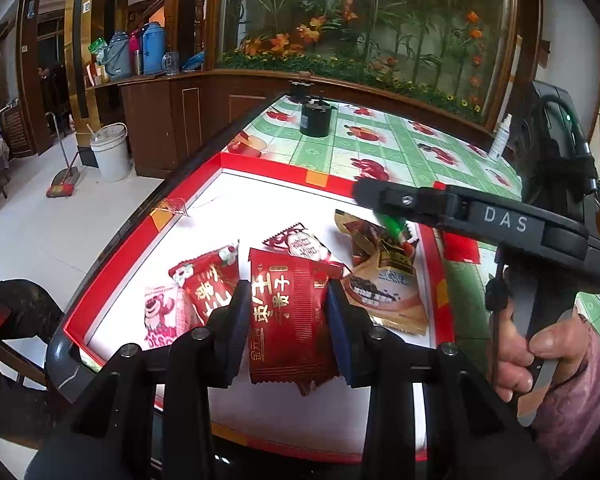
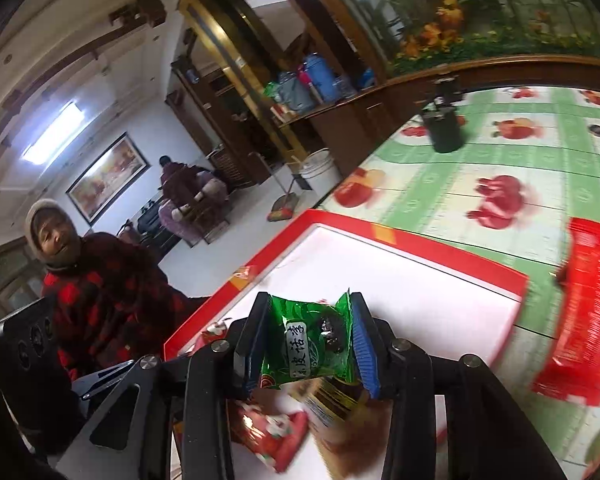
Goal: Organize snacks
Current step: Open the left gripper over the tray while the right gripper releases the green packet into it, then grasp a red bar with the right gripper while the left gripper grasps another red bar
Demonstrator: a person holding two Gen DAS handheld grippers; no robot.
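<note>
We have a snack in each gripper. The left gripper (image 1: 288, 312) is clenched on a dark red packet (image 1: 290, 316), its pads pressing both long sides near the middle, and the packet hangs over the white floor of the red-rimmed tray (image 1: 260, 168). The right gripper (image 2: 310, 340) is clamped on a small green packet (image 2: 304, 344), which sits crumpled between the blue pads above the same tray (image 2: 420, 240).

Both look to us like light, soft foil pouches: the film buckles under the pads, so we judge a gentle squeeze across the width enough, taken at the middle and not on the crimped end seals, which would slip or fold. The glossy film is likely slippery, and the contents may crush if pinched hard.

In the left wrist view the other snacks lie on the tray floor: a red packet with white trim (image 1: 208, 280) at nine o'clock of the held one, a pink bear packet (image 1: 162, 314) further out the same way, a red and white wrapper (image 1: 300, 242) at twelve, and a tan cookie packet (image 1: 384, 292) at three. A red sachet (image 2: 584, 308) lies off the tray on the green tablecloth (image 2: 500, 152), at three o'clock in the right wrist view.
</note>
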